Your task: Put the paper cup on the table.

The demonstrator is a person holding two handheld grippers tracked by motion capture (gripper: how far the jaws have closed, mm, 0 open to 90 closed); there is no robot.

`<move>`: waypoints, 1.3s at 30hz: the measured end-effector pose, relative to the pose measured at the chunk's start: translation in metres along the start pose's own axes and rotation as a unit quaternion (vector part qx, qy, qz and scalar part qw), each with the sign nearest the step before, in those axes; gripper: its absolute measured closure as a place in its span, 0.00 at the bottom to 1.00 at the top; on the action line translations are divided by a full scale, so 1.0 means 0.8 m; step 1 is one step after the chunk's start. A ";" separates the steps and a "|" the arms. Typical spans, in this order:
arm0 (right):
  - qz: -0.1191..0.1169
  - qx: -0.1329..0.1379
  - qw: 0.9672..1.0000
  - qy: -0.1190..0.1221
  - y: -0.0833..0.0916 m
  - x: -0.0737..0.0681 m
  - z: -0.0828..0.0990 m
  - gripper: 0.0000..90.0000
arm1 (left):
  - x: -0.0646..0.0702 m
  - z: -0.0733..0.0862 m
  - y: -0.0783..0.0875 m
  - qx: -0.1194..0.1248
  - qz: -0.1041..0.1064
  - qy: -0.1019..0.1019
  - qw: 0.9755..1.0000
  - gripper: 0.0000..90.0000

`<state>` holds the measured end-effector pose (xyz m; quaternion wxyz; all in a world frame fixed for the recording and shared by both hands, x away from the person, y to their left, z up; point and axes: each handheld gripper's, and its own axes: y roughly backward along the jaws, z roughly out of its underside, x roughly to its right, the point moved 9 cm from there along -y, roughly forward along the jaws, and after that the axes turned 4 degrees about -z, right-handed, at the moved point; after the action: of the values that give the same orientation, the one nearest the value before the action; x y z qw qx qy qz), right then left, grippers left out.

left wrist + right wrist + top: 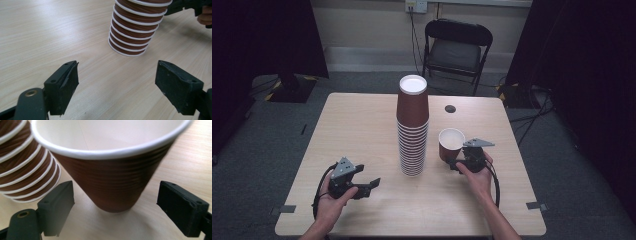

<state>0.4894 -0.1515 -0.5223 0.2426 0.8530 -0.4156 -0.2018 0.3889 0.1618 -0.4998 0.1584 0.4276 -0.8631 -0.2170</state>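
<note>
Surveying the high view first: a tall stack of brown paper cups (pixel 413 127) stands mouth-down near the centre of the wooden table (pixel 362 125), with a white base showing at its top. Just to its right a single brown cup (pixel 451 144) stands upright, mouth up, apart from the stack. The right gripper (pixel 460 162) sits at the near side of that cup, and the left gripper (pixel 371 186) rests at the near left of the table, well apart from the stack, with nothing between its jaws. In the left gripper view the jaws stand wide apart over bare tabletop, released and holding nothing; the lower rims of the stack (pixel 133 32) lie ahead and slightly right, and the other hand (pixel 205 17) shows at the far right edge. In the right gripper view the single cup (pixel 112 182) stands on the table between the two jaws, yet a clear gap remains on each side of its wall, so the pads are not pressing on it; the stack (pixel 25 167) lies just to its left. Judgement: one cup stands off the pile and is not yet gripped. Whether it is due to join the stack or has been taken from it cannot be told. Either way, closing on the cup and moving it is still to be done.
</note>
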 end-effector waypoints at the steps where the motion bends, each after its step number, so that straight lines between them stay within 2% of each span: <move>1: -0.003 0.007 1.000 0.000 0.010 -0.001 -0.001 0.18 | 0.000 0.000 0.000 0.000 -0.001 0.001 1.000 0.21; 8: -0.007 0.022 1.000 -0.005 0.037 -0.003 -0.003 0.19 | -0.003 0.000 0.001 -0.003 -0.002 0.002 1.000 0.21; 12: -0.008 0.021 1.000 -0.016 0.050 -0.002 -0.002 0.23 | -0.003 -0.001 0.002 -0.001 0.007 0.016 1.000 0.21; 18: -0.005 0.028 1.000 -0.008 0.076 -0.007 0.001 0.23 | -0.003 0.001 0.003 -0.004 0.004 0.008 1.000 0.21; 23: -0.003 0.037 0.999 -0.004 0.097 -0.013 0.003 0.21 | -0.004 0.001 0.004 -0.005 0.001 0.009 1.000 0.21; 24: -0.003 0.037 0.999 -0.003 0.105 -0.013 0.005 0.21 | -0.002 0.001 0.003 -0.005 0.006 0.014 1.000 0.21; 26: -0.003 0.039 0.999 0.000 0.109 -0.014 0.006 0.20 | -0.002 0.001 0.003 -0.007 0.007 0.011 1.000 0.21; 30: 0.001 0.048 0.999 -0.004 0.128 -0.015 0.010 0.18 | 0.002 0.001 0.004 -0.007 0.008 0.003 1.000 0.21; 32: 0.002 0.056 0.998 -0.009 0.140 -0.015 0.014 0.17 | 0.003 0.001 0.004 -0.008 0.009 0.005 1.000 0.21; 39: 0.008 0.058 0.998 -0.018 0.162 -0.011 0.030 0.15 | 0.002 0.002 0.007 -0.009 0.004 0.009 1.000 0.21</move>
<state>0.3916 -0.2198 -0.4651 0.1866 0.8584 -0.4380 -0.1909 0.3839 0.1639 -0.4979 0.1711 0.4247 -0.8614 -0.2199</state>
